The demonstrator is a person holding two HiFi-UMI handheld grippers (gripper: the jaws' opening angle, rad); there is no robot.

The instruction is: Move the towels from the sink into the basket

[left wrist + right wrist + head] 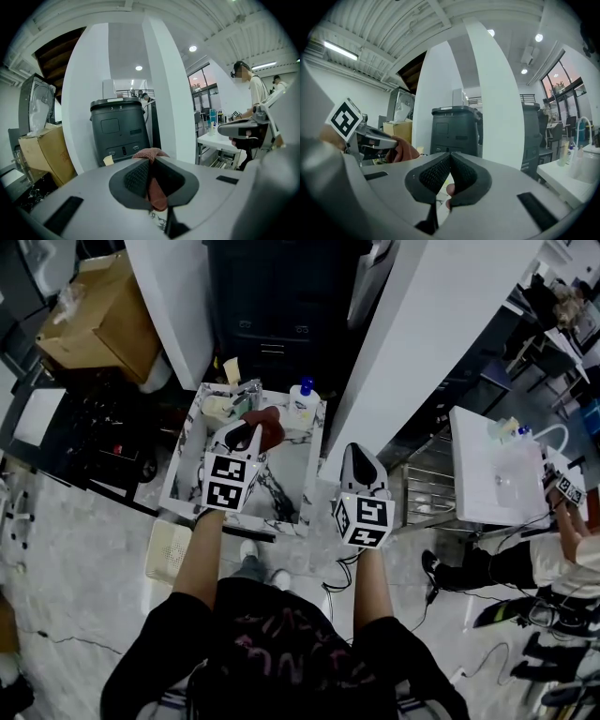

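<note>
A reddish-brown towel (pixel 271 430) hangs over the marble-patterned sink (pixel 287 482), with my left gripper (pixel 247 434) shut on it. In the left gripper view the towel (pixel 157 193) fills the space between the pads and bunches above the left gripper's (pixel 151 159) tips. My right gripper (pixel 362 461) hovers to the right of the sink beside a white pillar. Its pads meet at the right gripper's (pixel 450 157) tips and grip nothing I can make out. From there the left gripper (pixel 377 138) and its towel (pixel 407 150) show at the left. A cream basket (pixel 170 550) stands on the floor left of the sink.
A faucet (pixel 247 390) and a soap bottle (pixel 302 402) stand at the sink's back edge. A dark cabinet (pixel 281 296) rises behind it, between white pillars (pixel 422 334). A cardboard box (pixel 103 315) sits at the far left. Another person (pixel 567 531) works at a white table (pixel 492 465) on the right.
</note>
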